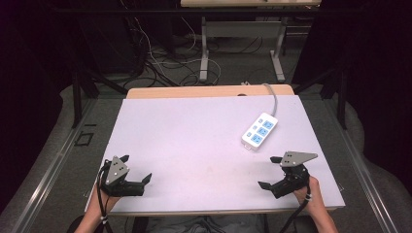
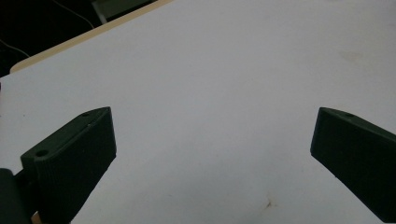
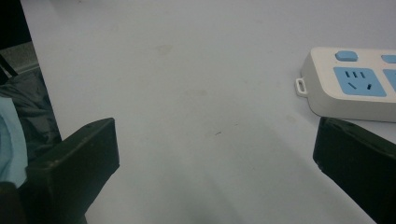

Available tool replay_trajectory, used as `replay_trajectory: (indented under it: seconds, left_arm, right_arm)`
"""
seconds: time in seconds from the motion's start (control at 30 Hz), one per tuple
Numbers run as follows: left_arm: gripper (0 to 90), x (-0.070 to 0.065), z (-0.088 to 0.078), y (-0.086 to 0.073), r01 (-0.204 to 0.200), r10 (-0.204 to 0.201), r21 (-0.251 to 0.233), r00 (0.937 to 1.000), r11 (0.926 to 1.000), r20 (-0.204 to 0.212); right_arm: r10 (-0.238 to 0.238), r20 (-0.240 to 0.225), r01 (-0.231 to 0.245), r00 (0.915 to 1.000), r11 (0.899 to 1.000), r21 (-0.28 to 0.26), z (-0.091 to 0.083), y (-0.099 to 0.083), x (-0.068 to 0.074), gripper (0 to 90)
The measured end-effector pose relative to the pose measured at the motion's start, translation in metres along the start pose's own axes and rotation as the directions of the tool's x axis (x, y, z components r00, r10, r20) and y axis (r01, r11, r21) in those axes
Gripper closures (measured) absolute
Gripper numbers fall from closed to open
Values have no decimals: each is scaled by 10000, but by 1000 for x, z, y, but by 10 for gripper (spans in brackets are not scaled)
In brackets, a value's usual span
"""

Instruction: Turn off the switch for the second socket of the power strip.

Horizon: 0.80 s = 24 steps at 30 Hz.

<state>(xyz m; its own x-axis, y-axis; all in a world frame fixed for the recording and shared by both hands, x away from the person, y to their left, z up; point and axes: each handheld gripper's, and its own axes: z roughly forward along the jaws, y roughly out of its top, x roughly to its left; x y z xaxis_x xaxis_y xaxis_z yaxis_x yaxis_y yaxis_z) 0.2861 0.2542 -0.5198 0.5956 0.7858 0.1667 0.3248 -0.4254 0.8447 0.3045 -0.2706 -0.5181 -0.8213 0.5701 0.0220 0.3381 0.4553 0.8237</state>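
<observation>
Your hands: both come in at the bottom edge of the high view, each wrapped round a gripper handle, low over the near part of the table.
Left gripper [image 1: 136, 168]: you hold it at the near left corner of the white table top [image 1: 194, 141], grey three-cornered plate on top, jaws pointing toward the middle of the table.
Left jaws: spread wide in the left gripper view, with bare white surface between them and nothing clamped.
Left gripper's surroundings: a small brown speck sits on the white surface near your jaws; the pale wooden table edge [image 2: 84, 35] runs across the far corner.
Right gripper [image 1: 270, 172]: you hold it at the near right, jaws pointing left and a little forward, a cable trailing back along your wrist.
Right jaws: wide apart as well, nothing between the pads, just white table.
Power strip [image 1: 260, 129]: white, with blue socket faces, lying flat on the right half of the table, set at a slant, ahead of your right gripper and near it but not touching.
Power strip up close [image 3: 355, 86]: in the right gripper view its near end, with a little hanging loop, lies just beyond your right-hand jaw, outside the gap.
Strip's cord [image 1: 273, 94]: grey, curving off the far end of the strip and over the back edge of the table.
</observation>
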Motion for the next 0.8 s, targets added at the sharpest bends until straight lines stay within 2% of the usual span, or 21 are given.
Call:
replay_trajectory:
  seconds: [0.13, 0.23, 0.37, 0.4, 0.43, 0.47, 0.5, 0.67, 0.7, 0.73, 0.77, 0.8]
  left_arm:
    - [1, 0, 0, 0, -28, 28, 55, 10000, 10000, 14]
    - [0, 0, -1, 0, -165, 165, 32, 9999, 9999, -23]
    - [0, -1, 0, 0, 19, -20, 67, 9999, 10000, 112]
    - [0, 0, 0, 0, -133, 133, 22, 9999, 9999, 9]
    - [1, -2, 1, 0, 24, -24, 44, 10000, 10000, 75]
    - [0, -2, 0, 0, -119, 119, 77, 9999, 9999, 22]
    - [0, -2, 0, 0, -108, 108, 71, 9999, 9999, 15]
    - [1, -2, 0, 0, -69, 68, 106, 10000, 9999, 66]
    - [1, -2, 0, 0, -44, 43, 101, 9999, 9999, 110]
    - [1, -2, 1, 0, -60, 59, 108, 9999, 9999, 102]
    - [1, -2, 1, 1, -68, 66, 111, 9999, 9999, 117]
    - [1, -2, 1, 1, -68, 66, 111, 9999, 9999, 117]
  right_arm:
    - [-28, 26, 28, 10000, 10000, -38, 0, 0, -1, 0]
    - [-23, -107, 25, 9999, 9999, 121, 1, 1, 0, 0]
    - [-47, 22, 47, 10000, 10000, 64, 1, 0, 0, 0]
    - [-36, 57, 35, 10000, 10000, 64, 1, 0, 1, 0]
    - [-8, 63, 7, 10000, 9999, 131, 1, 0, 1, 0]
    - [0, 61, 0, 10000, 10000, 96, 1, 0, 1, 0]
    - [-79, 77, 77, 9999, 9997, 236, 0, 1, 1, 0]
    - [-186, 195, 182, 9996, 9996, 203, 4, 2, 1, 0]
    - [-249, 186, 242, 9995, 9991, 356, 3, 3, 1, 0]
    - [-196, 175, 193, 9997, 9996, 218, 5, 3, 2, 0]
    - [-224, 120, 220, 9997, 9991, 361, 5, 3, 3, 0]
    - [-297, 233, 291, 9993, 9992, 284, 5, 3, 3, 0]
